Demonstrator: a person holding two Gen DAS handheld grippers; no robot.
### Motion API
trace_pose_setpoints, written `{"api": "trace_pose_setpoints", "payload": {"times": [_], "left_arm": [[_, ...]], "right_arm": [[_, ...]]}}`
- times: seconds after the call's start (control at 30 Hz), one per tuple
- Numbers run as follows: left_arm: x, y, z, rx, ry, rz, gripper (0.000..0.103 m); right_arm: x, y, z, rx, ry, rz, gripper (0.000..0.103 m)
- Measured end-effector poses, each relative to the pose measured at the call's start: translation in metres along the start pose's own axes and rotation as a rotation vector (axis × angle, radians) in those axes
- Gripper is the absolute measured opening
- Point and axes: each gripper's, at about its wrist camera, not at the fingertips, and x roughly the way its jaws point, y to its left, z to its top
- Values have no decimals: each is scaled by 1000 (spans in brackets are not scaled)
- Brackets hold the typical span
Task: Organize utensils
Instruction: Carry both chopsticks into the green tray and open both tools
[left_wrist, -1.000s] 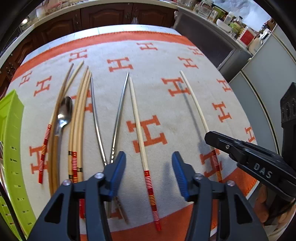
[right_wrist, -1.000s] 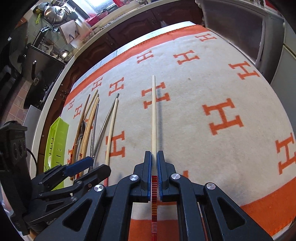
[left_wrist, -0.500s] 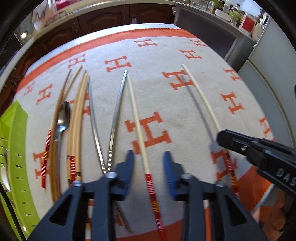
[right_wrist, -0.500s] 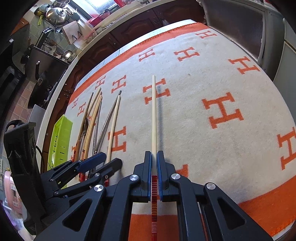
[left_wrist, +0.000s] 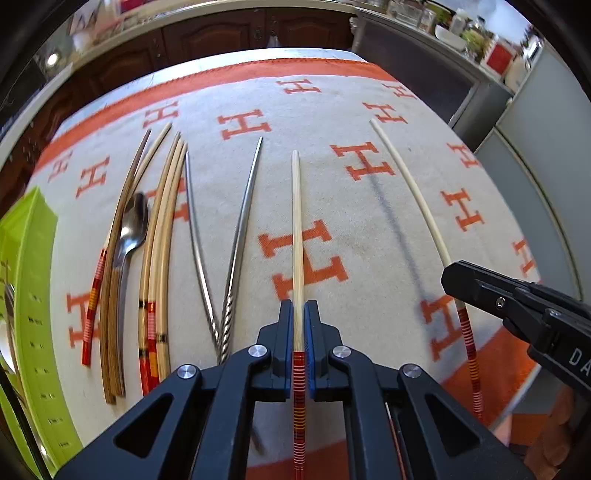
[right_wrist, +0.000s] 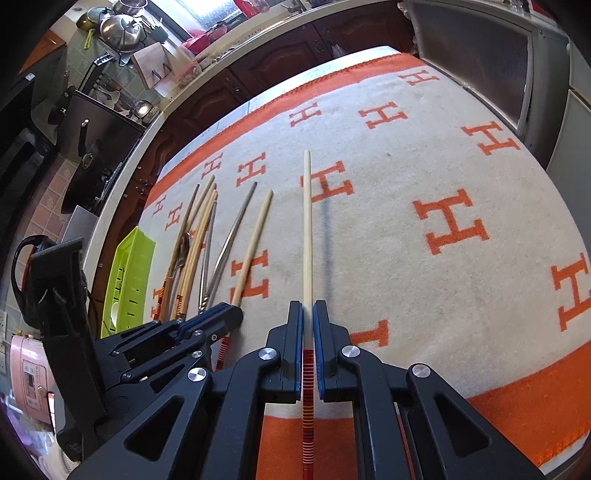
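A pale chopstick with a red-striped end (left_wrist: 296, 221) lies on the cream and orange blanket (left_wrist: 332, 110). My left gripper (left_wrist: 298, 306) has its jaws closing on it, and the blue pads press both of its sides just above the stripes. A second matching chopstick (right_wrist: 307, 221) is held by my right gripper (right_wrist: 307, 306), which is shut on it and lifts its tip slightly above the cloth. In the left wrist view the right gripper (left_wrist: 454, 273) shows at the right, holding that chopstick (left_wrist: 410, 184). The left gripper (right_wrist: 229, 312) appears low left in the right wrist view.
To the left lie two metal chopsticks (left_wrist: 236, 229), several bamboo and dark wooden chopsticks (left_wrist: 162, 229) and a steel spoon (left_wrist: 133, 225). A lime green tray (left_wrist: 26, 258) stands at the blanket's left edge. Kitchen cabinets and a counter (right_wrist: 258, 74) run behind the table.
My left jaws have closed from wide apart onto the striped chopstick, and the gripper has centred over it. The right gripper keeps its grip and has not moved.
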Motion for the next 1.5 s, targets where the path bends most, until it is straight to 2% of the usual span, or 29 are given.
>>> {"api": "trace_pose_setpoints", "payload": {"times": [0.23, 0.33, 0.53, 0.67, 0.87, 1.03, 1.13, 1.4, 1.47, 1.5], "left_arm": [[-53, 27, 1, -57, -93, -32, 3], [-80, 46, 1, -92, -137, -16, 3], [-139, 116, -10, -206, -229, 75, 3], [-159, 162, -24, -277, -247, 140, 3], [-157, 218, -49, -348, -213, 172, 3], [-138, 245, -65, -392, -185, 157, 4], [-128, 258, -72, -411, -165, 138, 4], [-111, 274, -86, -429, -145, 96, 4], [-109, 274, -86, -427, -147, 95, 8], [-109, 274, -87, -426, -147, 90, 14]], "right_arm": [[-13, 22, 2, -24, 4, 53, 5], [-19, 43, 5, -61, 10, 83, 5], [-35, 122, 15, -210, 31, 170, 5], [-34, 185, 22, -299, 62, 230, 5], [4, 265, 25, -314, 163, 252, 5], [58, 301, 20, -274, 257, 220, 5], [91, 315, 13, -262, 302, 200, 5], [144, 328, -11, -256, 377, 142, 7], [149, 330, -14, -256, 394, 144, 11], [151, 331, -15, -259, 395, 143, 15]]}}
